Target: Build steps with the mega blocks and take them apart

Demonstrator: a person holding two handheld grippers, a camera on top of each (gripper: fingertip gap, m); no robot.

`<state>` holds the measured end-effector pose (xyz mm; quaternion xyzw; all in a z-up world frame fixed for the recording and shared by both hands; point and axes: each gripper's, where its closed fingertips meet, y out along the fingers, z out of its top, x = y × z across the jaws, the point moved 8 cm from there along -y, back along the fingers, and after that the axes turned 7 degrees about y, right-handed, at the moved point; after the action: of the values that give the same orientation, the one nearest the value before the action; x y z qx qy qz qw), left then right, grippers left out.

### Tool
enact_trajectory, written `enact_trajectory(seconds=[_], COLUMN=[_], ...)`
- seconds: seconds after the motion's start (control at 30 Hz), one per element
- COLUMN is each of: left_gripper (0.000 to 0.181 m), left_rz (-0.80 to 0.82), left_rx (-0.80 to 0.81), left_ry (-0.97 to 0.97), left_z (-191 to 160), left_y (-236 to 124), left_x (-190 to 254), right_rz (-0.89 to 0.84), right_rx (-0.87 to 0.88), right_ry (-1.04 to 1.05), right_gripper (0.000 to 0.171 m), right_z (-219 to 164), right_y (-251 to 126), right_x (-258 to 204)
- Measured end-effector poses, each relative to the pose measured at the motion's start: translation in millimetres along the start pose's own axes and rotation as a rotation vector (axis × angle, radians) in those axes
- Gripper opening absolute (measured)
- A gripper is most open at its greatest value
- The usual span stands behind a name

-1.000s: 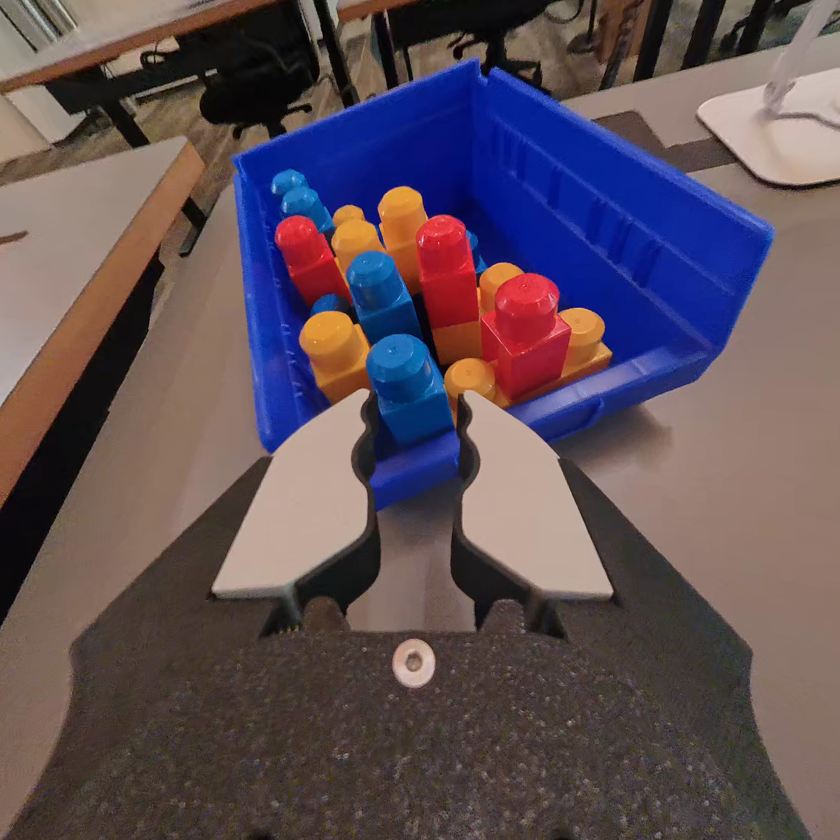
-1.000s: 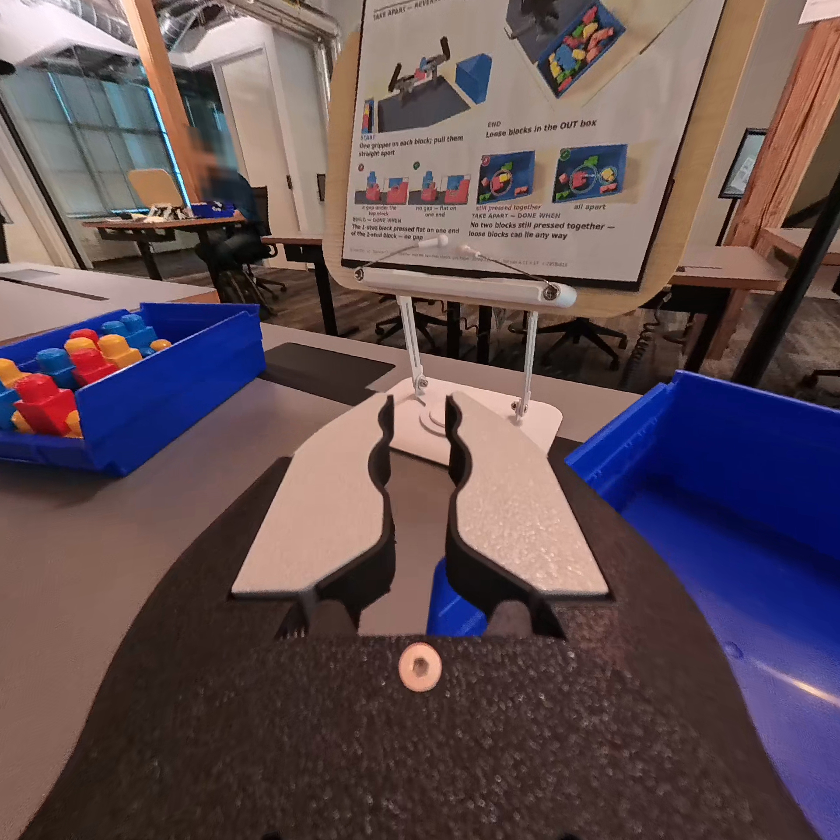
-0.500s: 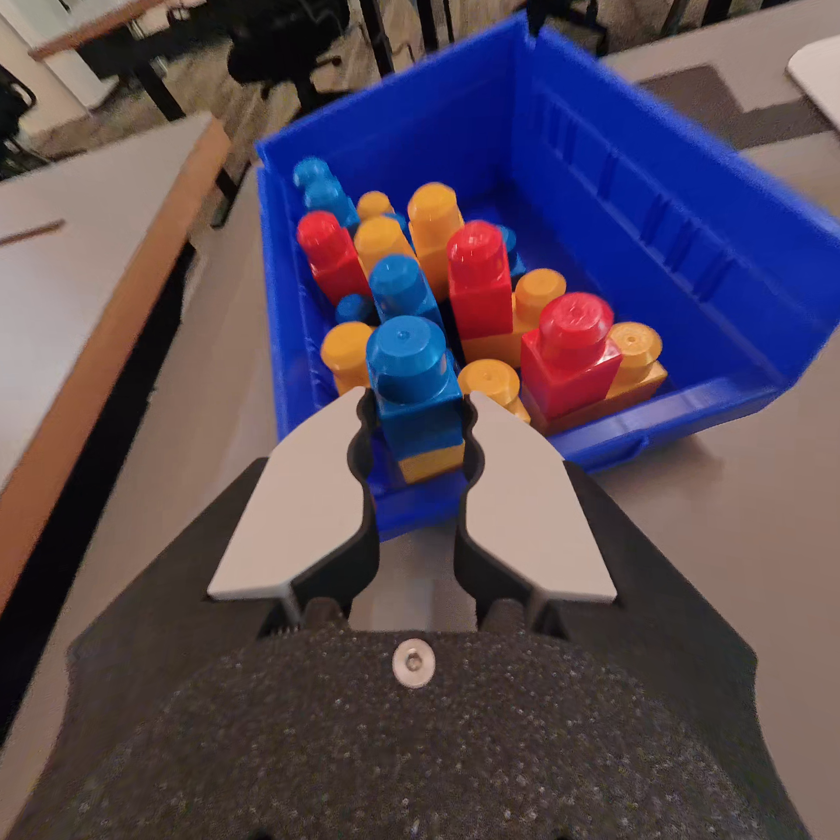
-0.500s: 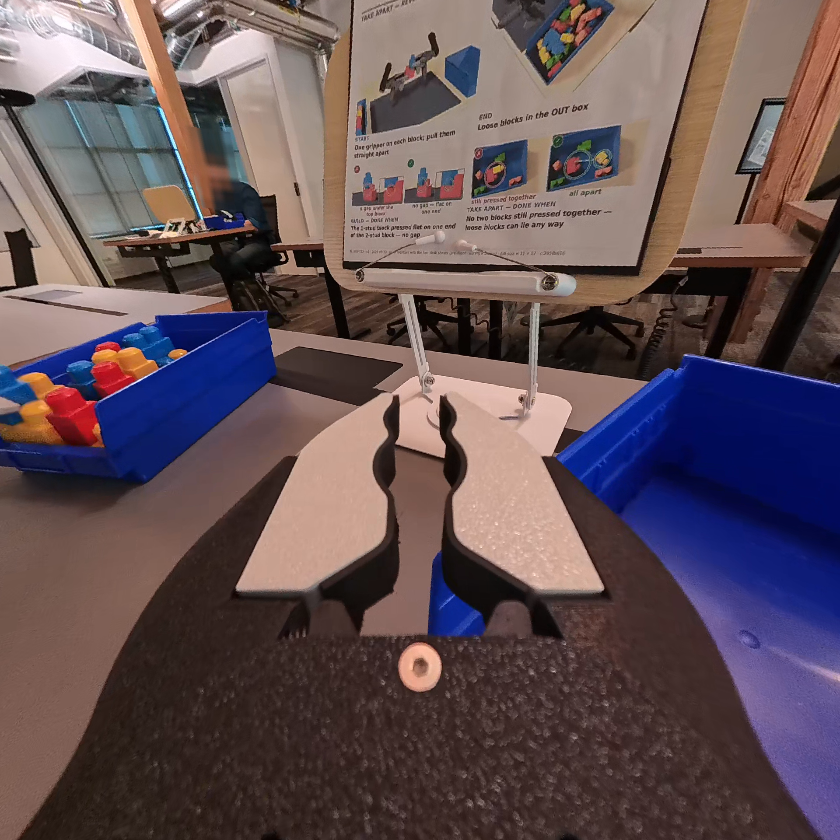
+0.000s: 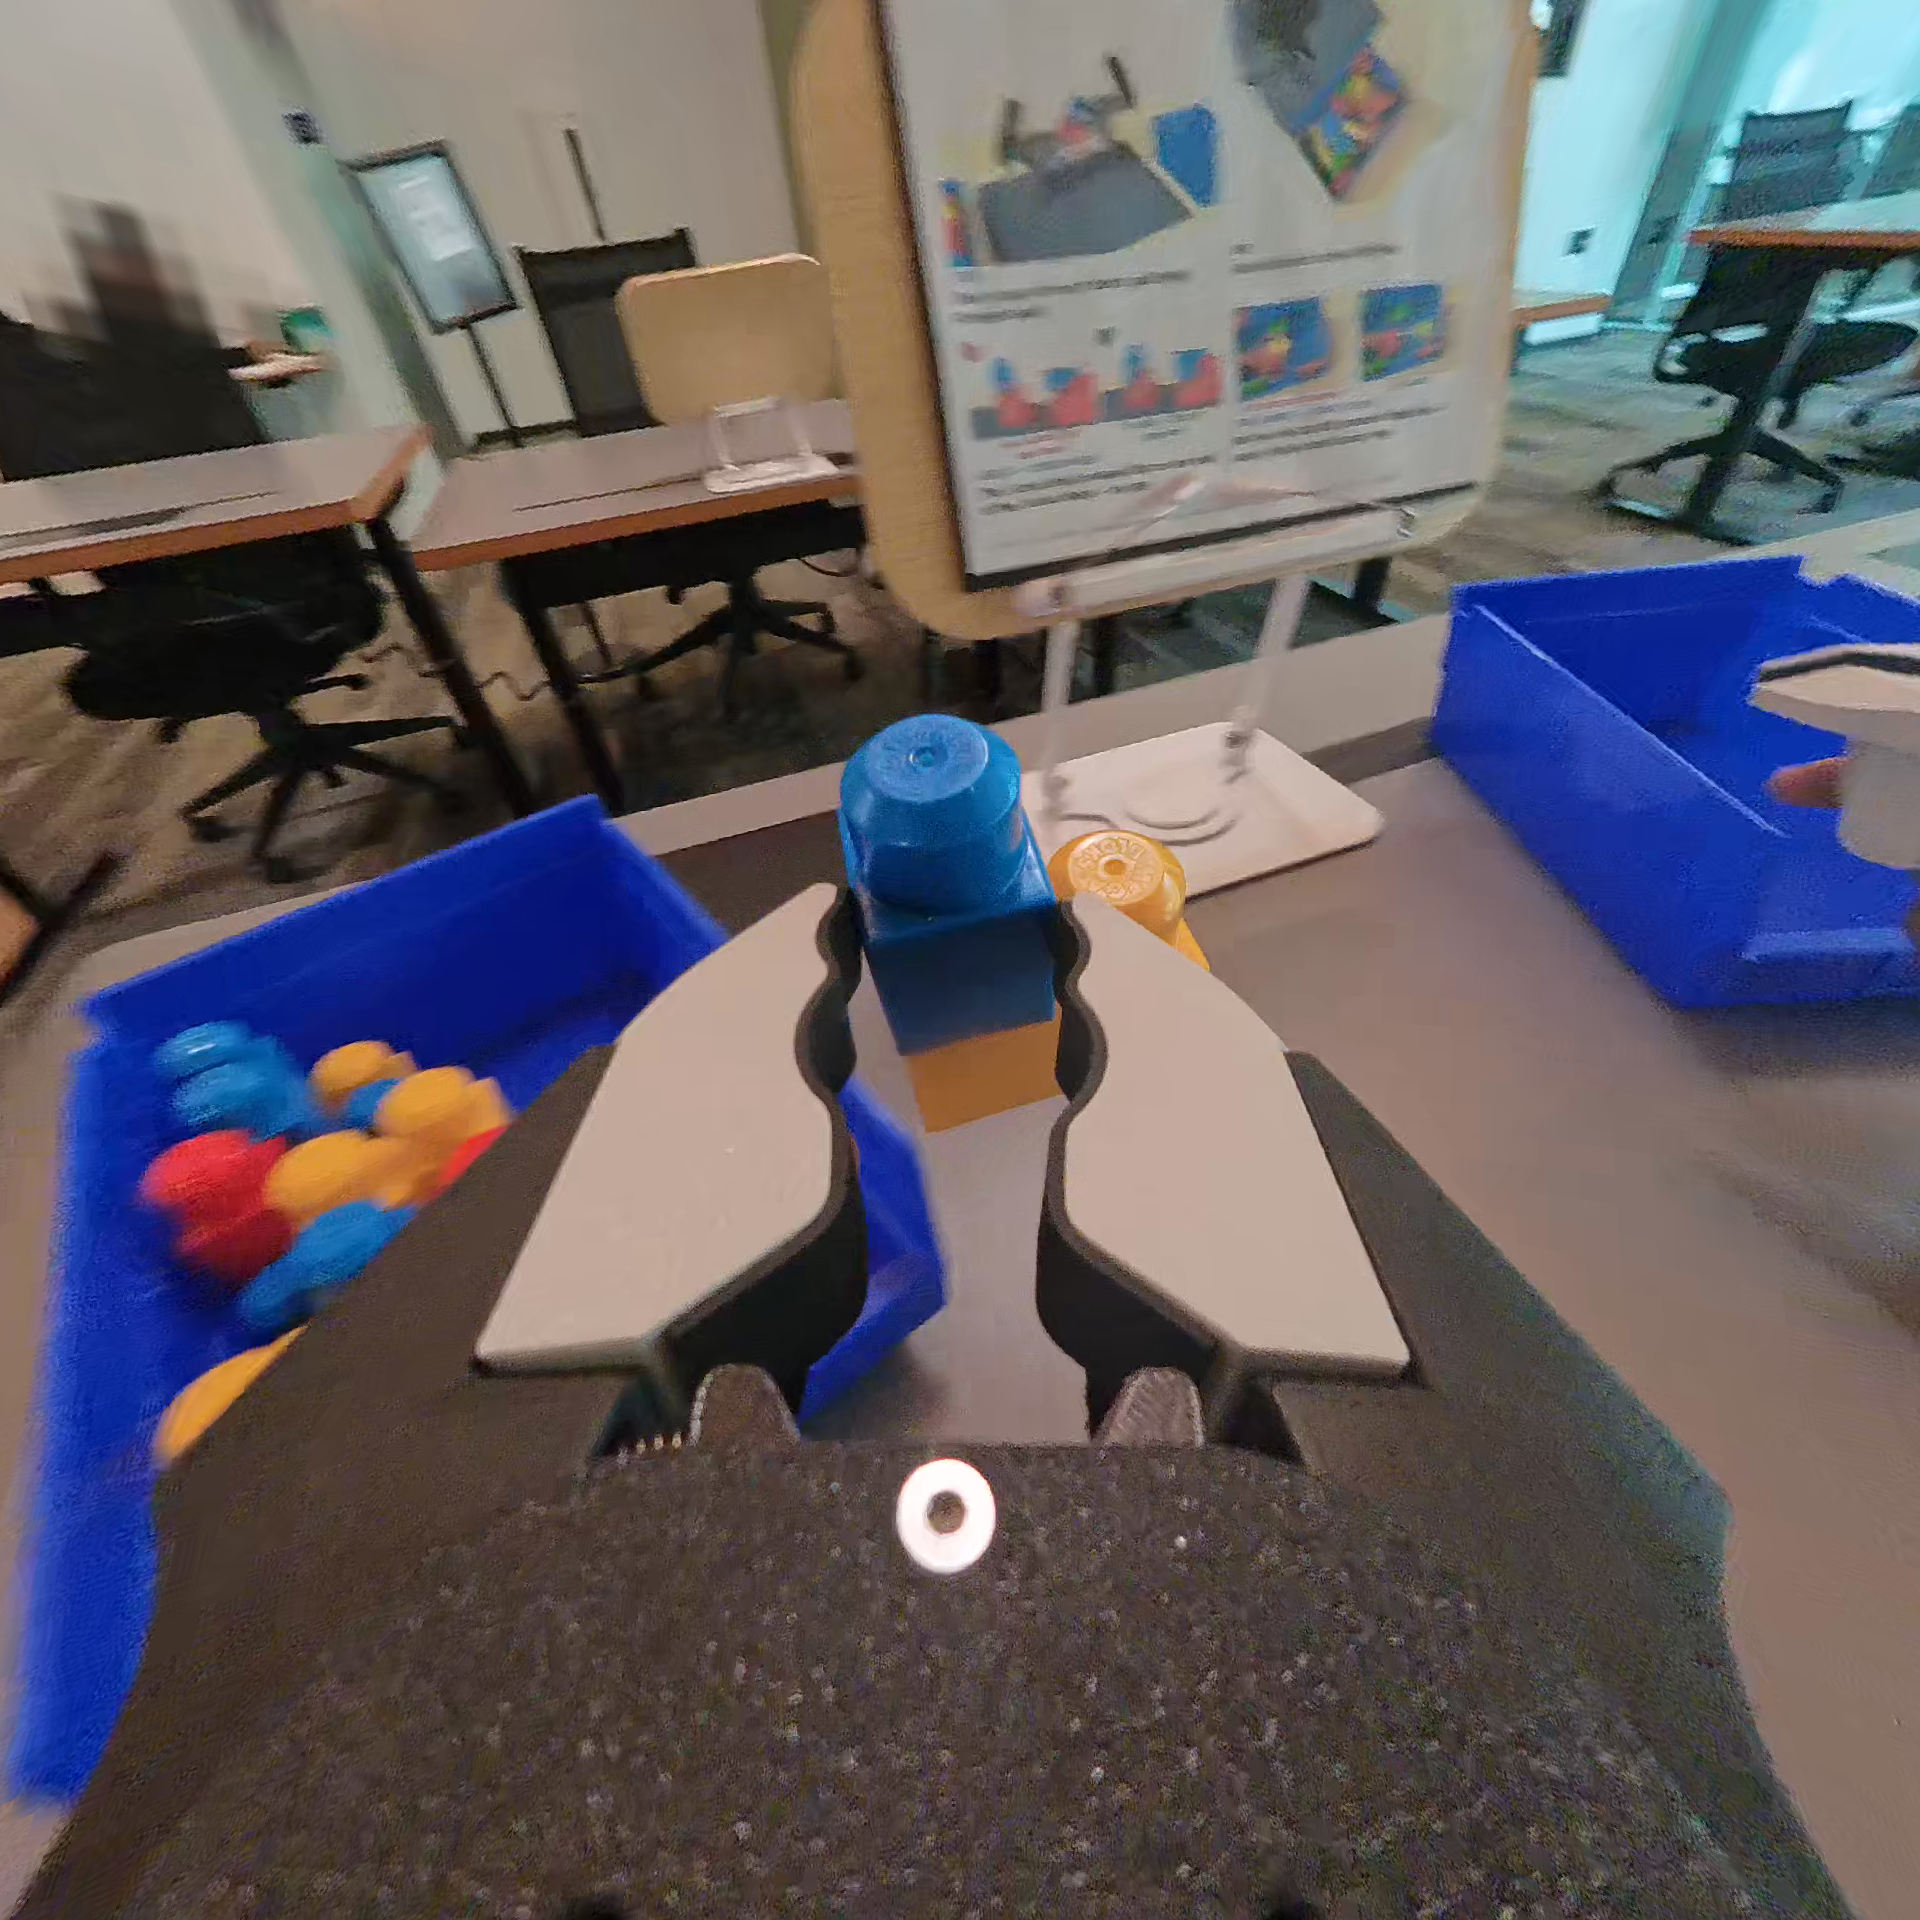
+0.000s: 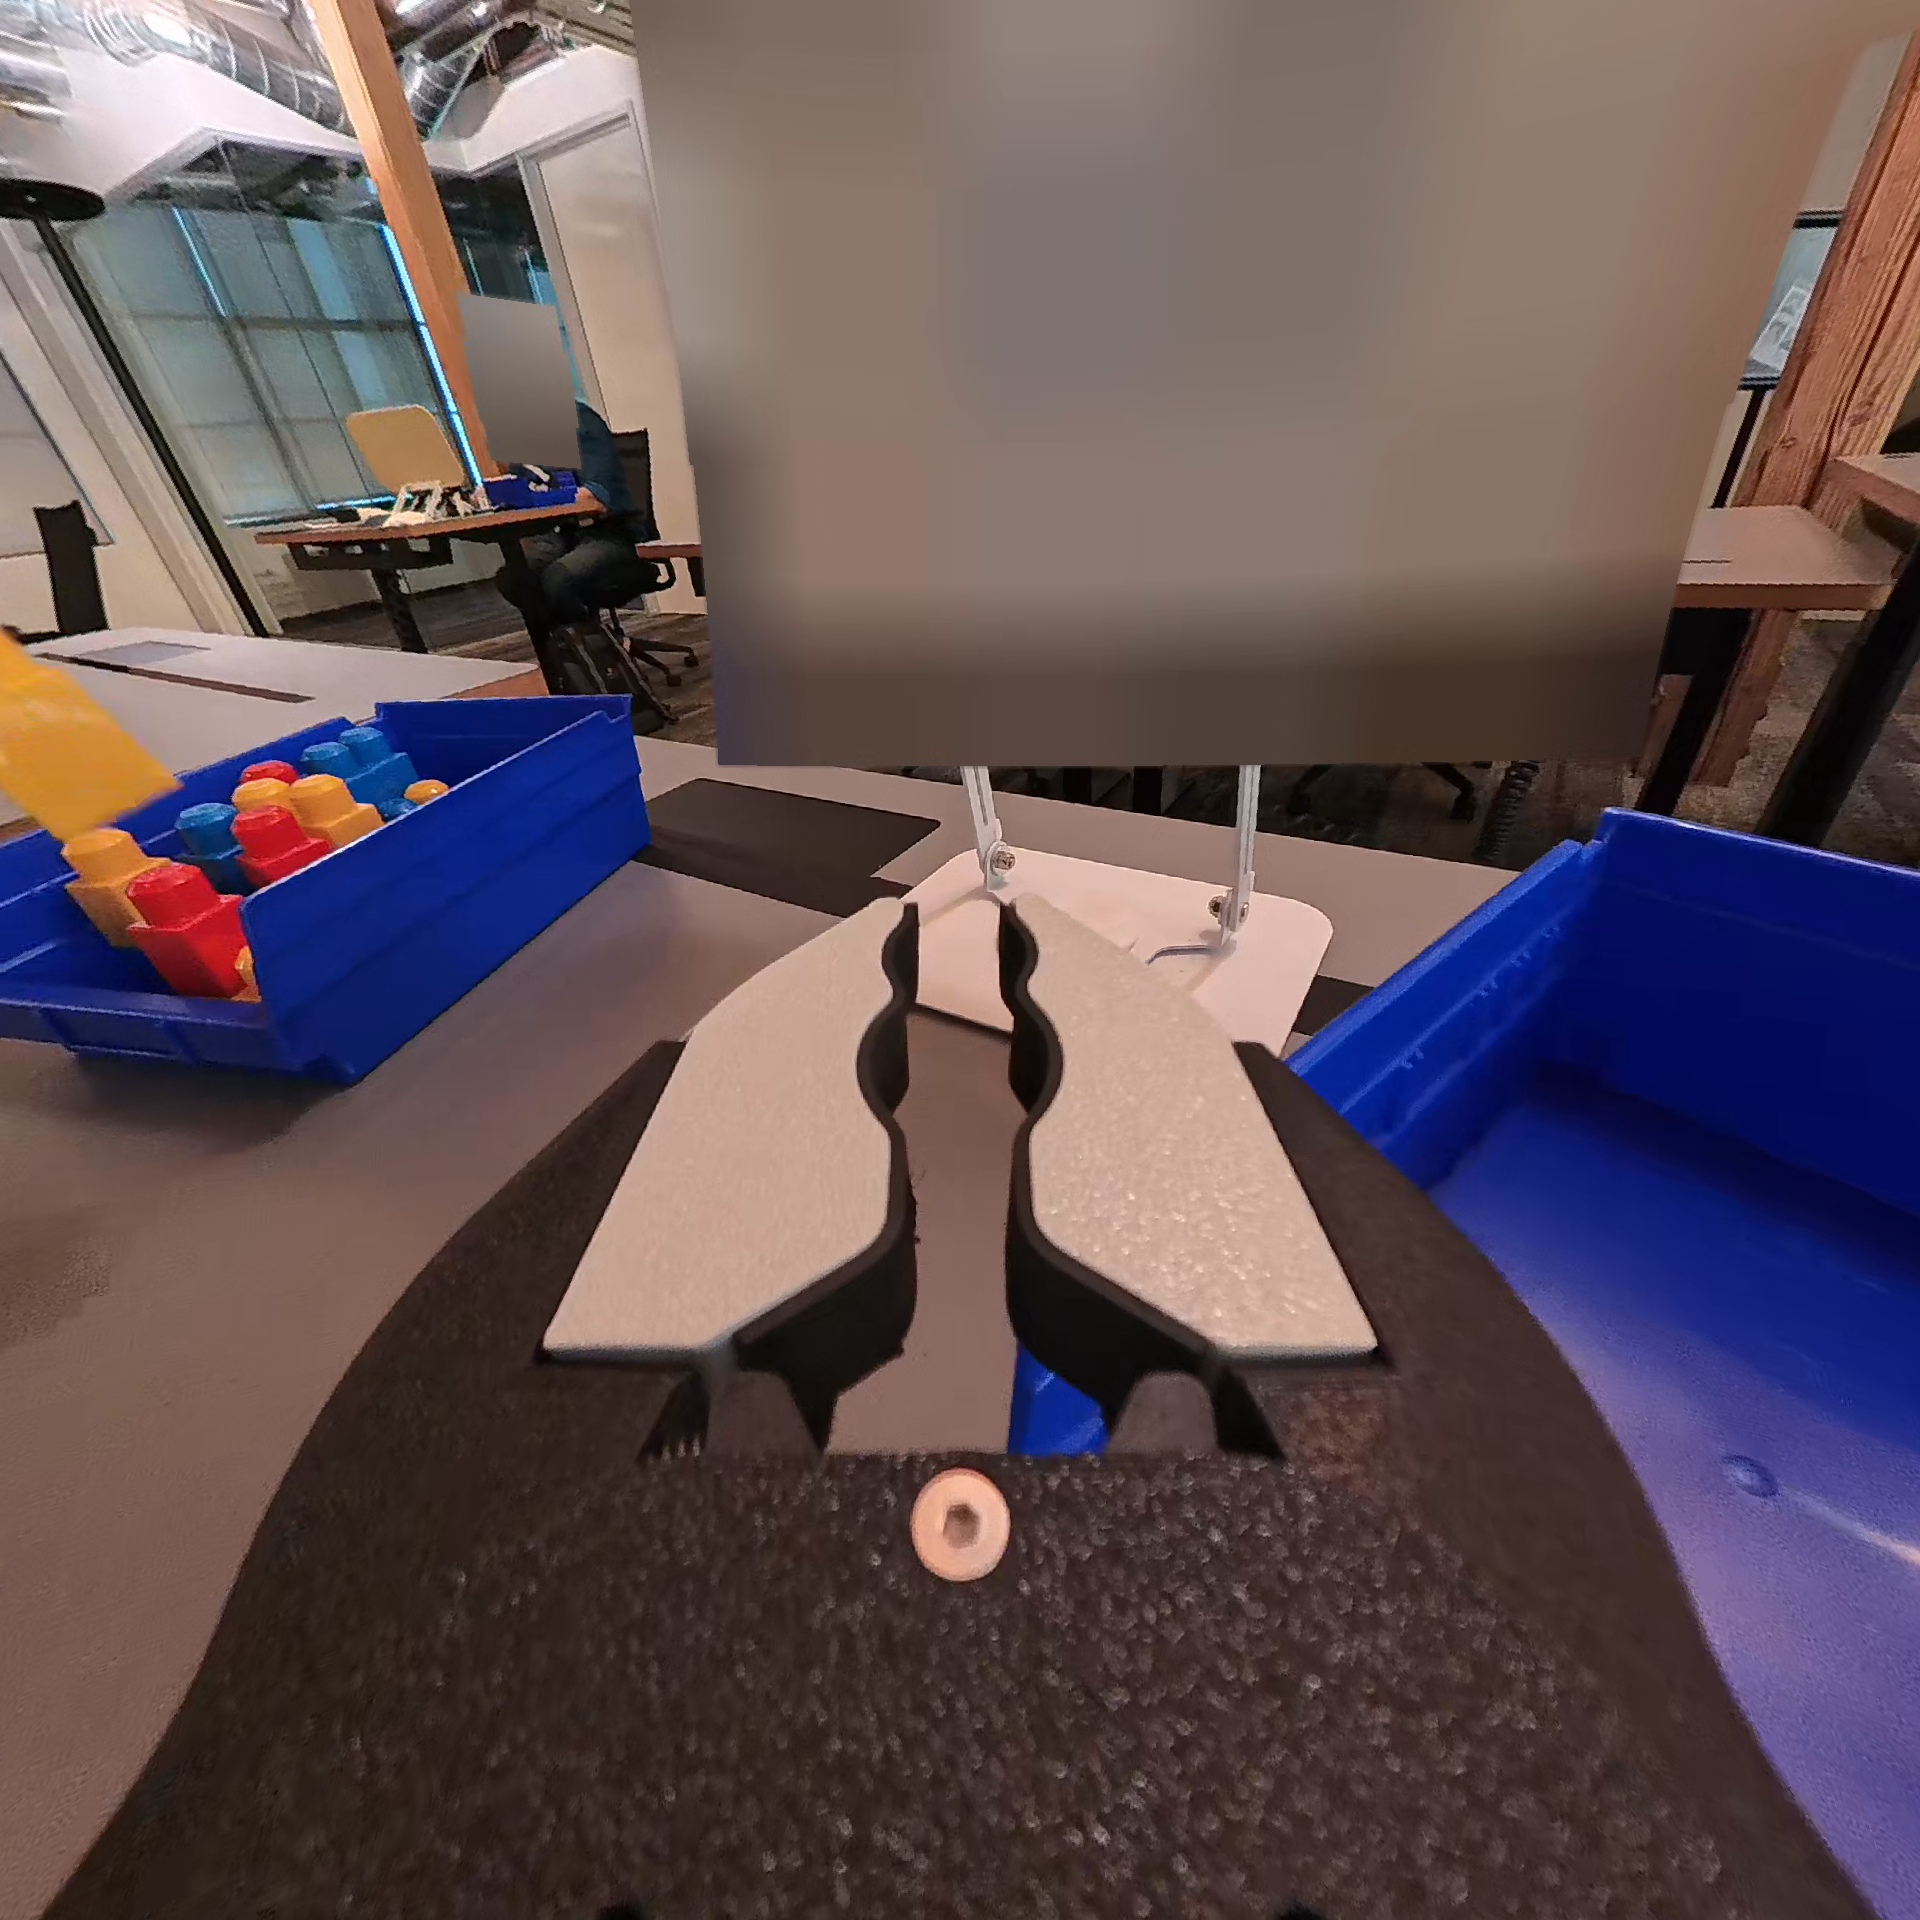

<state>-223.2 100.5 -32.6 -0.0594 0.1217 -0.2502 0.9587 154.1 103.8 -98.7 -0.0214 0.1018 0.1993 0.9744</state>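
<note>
My left gripper (image 5: 951, 904) is shut on a blue one-stud block (image 5: 935, 810) pressed onto one end of a yellow two-stud block (image 5: 987, 1075). It holds the pair in the air over the grey table, right of the blue bin (image 5: 416, 935) that holds several red, yellow and blue blocks. The yellow block's edge shows at the far left of the right wrist view (image 6: 62, 748). My right gripper (image 6: 956, 920) is empty, its fingers a narrow gap apart, beside an empty blue bin (image 6: 1714, 987).
A white stand base (image 6: 1122, 945) with a propped instruction board stands at the back middle of the table. The block bin (image 6: 447, 914) is at the left. A dark mat (image 6: 790, 831) lies behind it. Desks and office chairs stand beyond. Left tips to right tips: about 30 cm.
My left gripper has lifted the blue-on-yellow pair out of the bin and swung right over the table. My right gripper has barely moved and its gap has narrowed slightly.
</note>
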Motion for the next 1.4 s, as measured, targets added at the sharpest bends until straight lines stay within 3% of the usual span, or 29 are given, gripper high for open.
enact_trajectory(seconds=[0.23,0.47,0.63,0.8,1.0,1.23,1.4], left_gripper=[0.036,0.036,0.035,0.055,0.063,0.062,0.065], left_rz=[-0.217,-0.341,-0.362,-0.502,-0.525,-0.569,-0.581], left_rx=[-0.109,-0.277,-0.267,-0.222,-0.217,-0.229,-0.252], left_ry=[0.056,0.035,0.052,0.102,0.094,0.108,0.164], left_z=[-35,-92,-95,-94,-106,-112,-118], left_y=[75,91,88,83,88,91,92], left_x=[95,130,133,128,109,124,129], right_rz=[0.011,0.033,0.040,0.070,0.090,0.105,0.224], right_rx=[-0.024,-0.068,-0.058,-0.077,-0.090,-0.096,-0.134], right_ry=[-0.034,-0.087,-0.255,-0.326,-0.321,-0.330,-0.304], right_gripper=[0.014,0.014,0.009,0.009,0.009,0.009,0.013], right_z=[-4,-15,-15,-20,-24,-25,-31], right_y=[2,9,7,9,11,11,13], right_x=[-2,-12,-27,-38,-42,-45,-57])
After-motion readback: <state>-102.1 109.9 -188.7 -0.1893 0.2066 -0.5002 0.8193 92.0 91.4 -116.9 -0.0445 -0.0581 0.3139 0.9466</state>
